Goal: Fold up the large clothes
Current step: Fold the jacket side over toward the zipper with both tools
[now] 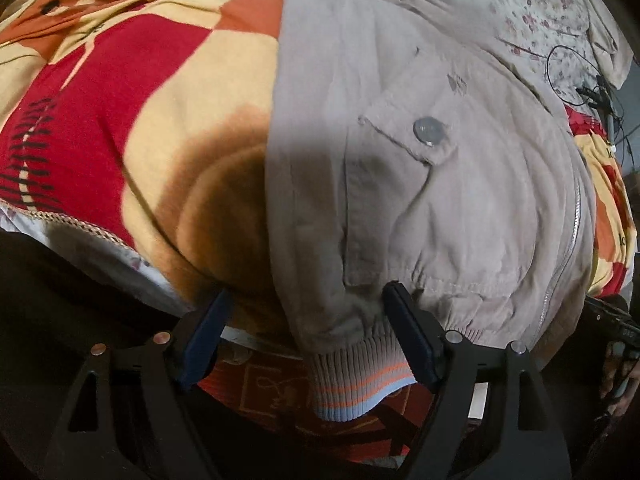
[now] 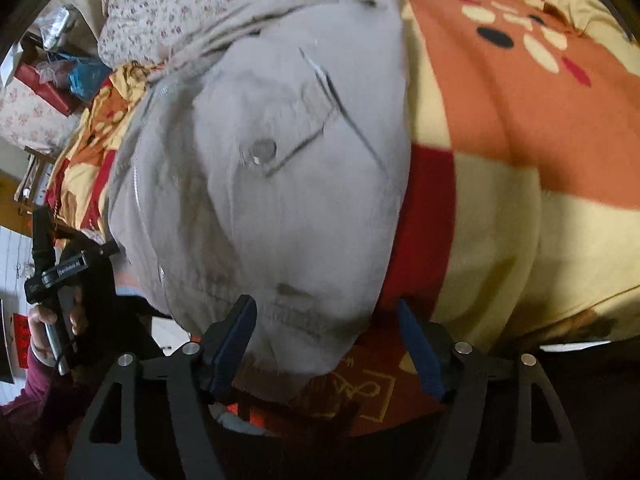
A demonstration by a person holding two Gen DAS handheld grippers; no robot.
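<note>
A beige zip jacket (image 1: 420,168) with button-flap pockets lies spread on a red, orange and cream blanket (image 1: 132,92). Its ribbed hem (image 1: 356,376) with orange and blue stripes hangs over the bed's near edge. My left gripper (image 1: 308,320) is open, its jaws on either side of the hem's left corner. In the right wrist view the same jacket (image 2: 272,184) fills the middle. My right gripper (image 2: 324,332) is open with the jacket's lower right corner between its jaws. Neither holds the cloth.
A floral sheet (image 1: 520,4) covers the far part of the bed. A black cable (image 1: 576,80) lies at the far right. The other hand-held gripper (image 2: 56,272) shows at the left of the right wrist view. Clutter (image 2: 60,68) sits beyond the bed.
</note>
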